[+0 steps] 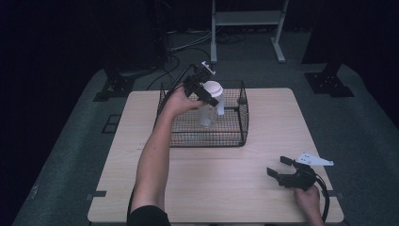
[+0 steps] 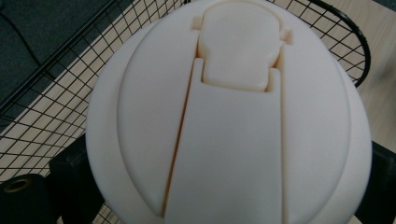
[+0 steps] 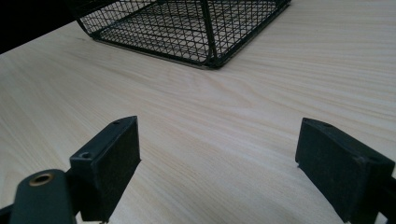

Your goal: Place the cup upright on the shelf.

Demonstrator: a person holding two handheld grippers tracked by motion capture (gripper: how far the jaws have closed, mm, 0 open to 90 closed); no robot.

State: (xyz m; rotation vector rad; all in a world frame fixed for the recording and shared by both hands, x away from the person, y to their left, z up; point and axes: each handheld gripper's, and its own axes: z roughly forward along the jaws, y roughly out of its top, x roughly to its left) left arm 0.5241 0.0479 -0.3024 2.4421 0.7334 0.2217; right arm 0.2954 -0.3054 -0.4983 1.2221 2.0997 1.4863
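Observation:
A clear bottle with a white flip lid hangs tilted inside a black wire basket at the back middle of the table. My left gripper is shut on the bottle just under its lid. In the left gripper view the lid sits between the black pads, with basket mesh below. I cannot tell whether the bottle touches the basket floor. My right gripper rests open near the table's front right, and nothing lies between its jaws.
The wooden table is bare in front of the basket. Beyond its far edge stand a white frame and cables on a dark floor.

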